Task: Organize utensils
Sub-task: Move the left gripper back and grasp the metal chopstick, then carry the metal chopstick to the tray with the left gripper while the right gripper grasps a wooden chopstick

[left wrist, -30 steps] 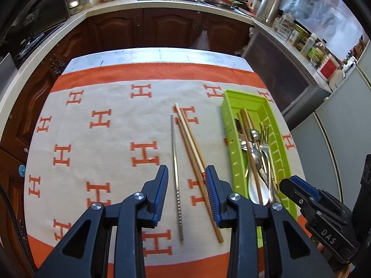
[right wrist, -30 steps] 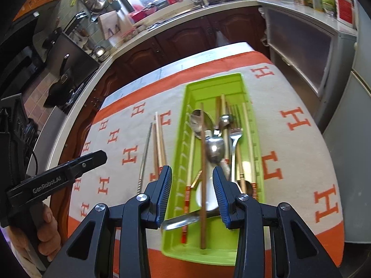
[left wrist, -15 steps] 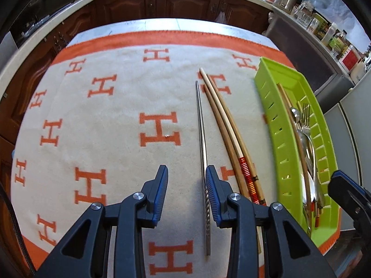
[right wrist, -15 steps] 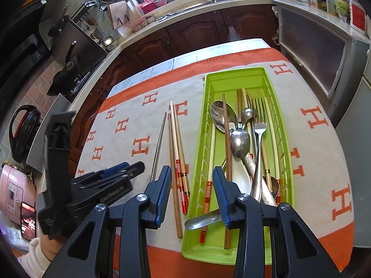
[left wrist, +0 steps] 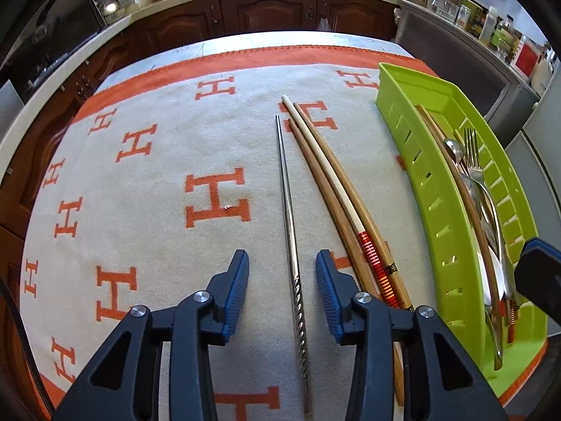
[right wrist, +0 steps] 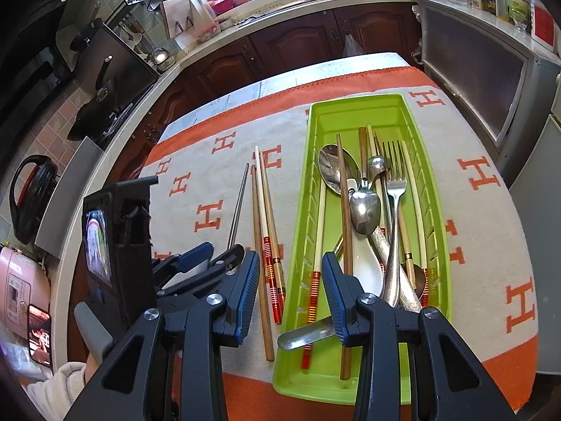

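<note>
A metal chopstick [left wrist: 289,217] lies on the orange-and-cream cloth, its twisted end between the fingers of my open left gripper [left wrist: 282,273]; it also shows in the right wrist view [right wrist: 238,207]. Three wooden chopsticks [left wrist: 336,196] lie just right of it, and appear in the right wrist view [right wrist: 264,224]. A green tray [left wrist: 441,210] at the right holds spoons, a fork and chopsticks; it is seen from above in the right wrist view [right wrist: 440,189]. My right gripper [right wrist: 291,291] is open and empty, above the tray's near left edge.
The cloth [left wrist: 140,182] covers a table with edges all round. Kitchen cabinets [left wrist: 273,14] and a counter stand beyond. The left gripper body [right wrist: 140,245] shows left of my right gripper. Appliances [right wrist: 31,193] sit at the far left.
My left gripper has come down and shifted right so the metal chopstick now lies between its fingers. The right gripper has drawn back a little and stays open.
</note>
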A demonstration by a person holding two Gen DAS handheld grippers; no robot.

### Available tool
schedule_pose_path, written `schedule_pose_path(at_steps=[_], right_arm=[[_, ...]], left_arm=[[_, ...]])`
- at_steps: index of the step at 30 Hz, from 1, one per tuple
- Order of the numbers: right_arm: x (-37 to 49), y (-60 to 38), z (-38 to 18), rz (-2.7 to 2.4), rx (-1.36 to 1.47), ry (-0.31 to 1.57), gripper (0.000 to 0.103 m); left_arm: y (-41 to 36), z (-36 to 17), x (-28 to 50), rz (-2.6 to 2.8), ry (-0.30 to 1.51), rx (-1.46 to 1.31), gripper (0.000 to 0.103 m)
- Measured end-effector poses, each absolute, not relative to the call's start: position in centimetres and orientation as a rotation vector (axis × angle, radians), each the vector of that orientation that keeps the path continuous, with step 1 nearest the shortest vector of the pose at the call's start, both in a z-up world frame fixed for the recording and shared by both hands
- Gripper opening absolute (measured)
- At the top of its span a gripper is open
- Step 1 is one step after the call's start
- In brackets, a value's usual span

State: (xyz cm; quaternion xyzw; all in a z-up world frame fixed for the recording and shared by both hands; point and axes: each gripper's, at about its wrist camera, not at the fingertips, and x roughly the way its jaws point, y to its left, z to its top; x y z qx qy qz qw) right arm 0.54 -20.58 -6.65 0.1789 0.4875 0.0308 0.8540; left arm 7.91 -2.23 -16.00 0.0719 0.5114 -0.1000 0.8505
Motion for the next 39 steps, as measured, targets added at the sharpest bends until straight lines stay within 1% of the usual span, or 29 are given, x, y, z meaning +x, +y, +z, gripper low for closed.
schedule_pose_path(at_steps=[3, 5, 6, 7, 8, 11, 15, 21, 26, 32, 39], right_arm=[[0.5, -20.4, -6.8, 0.064, 0.374, 1.027, 0.037], [0.4, -20.3, -7.0, 0.065, 0.371, 1.03, 0.037], [0.4, -20.3, -7.1, 0.065, 0.37, 1.032, 0.037], [0.4, -20.2, -7.1, 0.066, 0.368, 1.033, 0.037], [0.3, -20.1, -7.1, 0.066, 0.365, 1.033, 0.037], [0.2, -19.6, -7.0, 0.07, 0.352, 1.031, 0.037], [0.2, -18.5, -6.5, 0.091, 0.317, 1.014, 0.037], [1.0, -15.1, -6.4, 0.141, 0.254, 1.0, 0.037], [2.3, -11.8, -8.2, 0.146, 0.233, 1.034, 0.037], [3.7, -9.7, -11.8, 0.045, 0.142, 1.106, 0.037], [5.2, -9.1, -12.6, -0.03, 0.074, 1.141, 0.037]], left_arm=[[-2.2, -16.0, 7.4, -0.201, 1.041, 0.154, 0.038], [-2.1, -16.0, 7.2, -0.204, 1.029, 0.146, 0.035], [-2.1, -16.0, 7.1, -0.21, 1.024, 0.143, 0.03], [-2.1, -16.0, 7.1, -0.217, 1.019, 0.144, 0.013], [-2.2, -15.9, 6.9, -0.22, 1.012, 0.152, 0.004], [-2.1, -16.0, 6.8, -0.225, 1.002, 0.147, 0.003], [-0.2, -15.8, 7.0, -0.216, 1.027, 0.075, 0.003], [4.2, -13.5, 6.7, -0.168, 0.983, -0.016, 0.003], [7.5, -12.2, 6.7, -0.144, 0.953, -0.073, 0.003], [9.6, -12.8, 6.5, -0.142, 0.959, -0.103, 0.003], [11.0, -13.8, 6.6, -0.155, 0.976, -0.142, 0.003]])
